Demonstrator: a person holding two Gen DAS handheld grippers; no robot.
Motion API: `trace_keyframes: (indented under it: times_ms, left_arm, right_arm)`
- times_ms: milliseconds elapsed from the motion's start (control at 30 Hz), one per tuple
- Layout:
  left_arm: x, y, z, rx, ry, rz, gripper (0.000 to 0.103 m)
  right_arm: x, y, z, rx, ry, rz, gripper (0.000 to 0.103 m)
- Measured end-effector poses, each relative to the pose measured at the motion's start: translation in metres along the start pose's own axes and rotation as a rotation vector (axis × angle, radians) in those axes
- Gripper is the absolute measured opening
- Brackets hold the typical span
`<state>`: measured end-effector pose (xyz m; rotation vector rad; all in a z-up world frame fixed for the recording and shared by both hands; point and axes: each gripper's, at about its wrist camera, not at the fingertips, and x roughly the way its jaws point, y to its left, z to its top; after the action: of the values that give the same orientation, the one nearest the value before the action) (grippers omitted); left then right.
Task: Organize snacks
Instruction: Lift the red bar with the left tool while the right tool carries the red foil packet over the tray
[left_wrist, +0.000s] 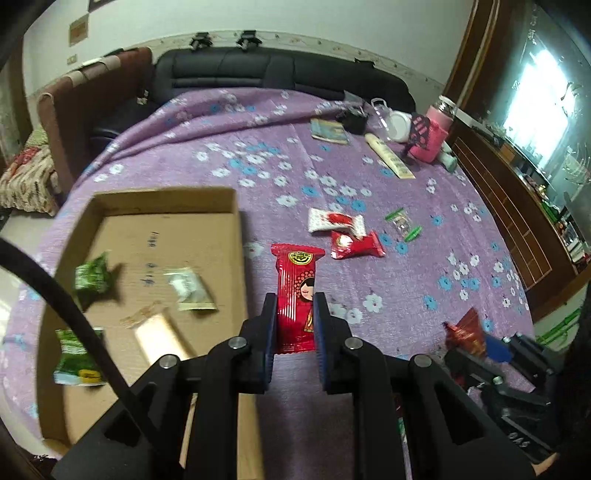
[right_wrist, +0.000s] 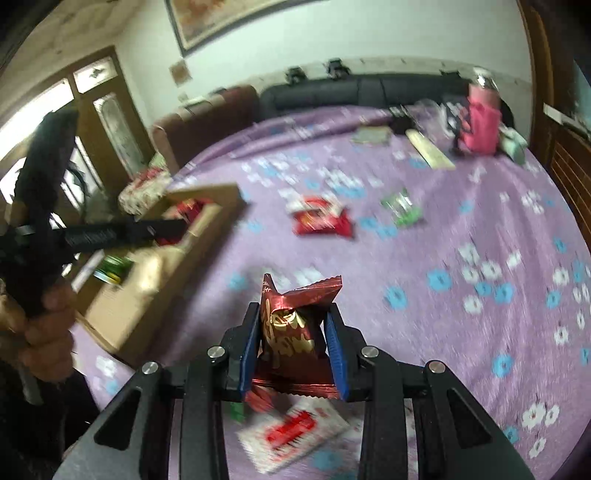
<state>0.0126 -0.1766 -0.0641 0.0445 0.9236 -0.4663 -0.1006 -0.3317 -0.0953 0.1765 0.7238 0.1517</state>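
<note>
Red foil snack packet (left_wrist: 295, 295) is clamped in our left claw (left_wrist: 295, 325) beside the shallow brown cardboard box (left_wrist: 236, 221), the right claw (right_wrist: 293, 343) pinching a dark-red crinkled pouch (right_wrist: 295, 325); we should clear the rim before releasing.

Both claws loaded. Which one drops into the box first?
Left, probably. The left claw holds its red packet right beside the cardboard box wall. The right claw, gripping a dark red packet, sits over the purple cloth, farther from the box.
</note>
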Motion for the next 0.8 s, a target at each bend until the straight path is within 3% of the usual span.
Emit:
trace_keyframes:
  times_ms: [267,800]
  left_arm:
    - [-0.025,0.034,-0.01,-0.04,-0.038,0.07,0.02]
    - [-0.036,0.099,-0.032,-0.145,-0.026,0.167,0.02]
  right_arm:
    - [0.003,0.034,0.023,-0.009,-0.047,0.161,0.033]
    - [0.032,0.096,0.038,-0.107,-0.013,0.266,0.033]
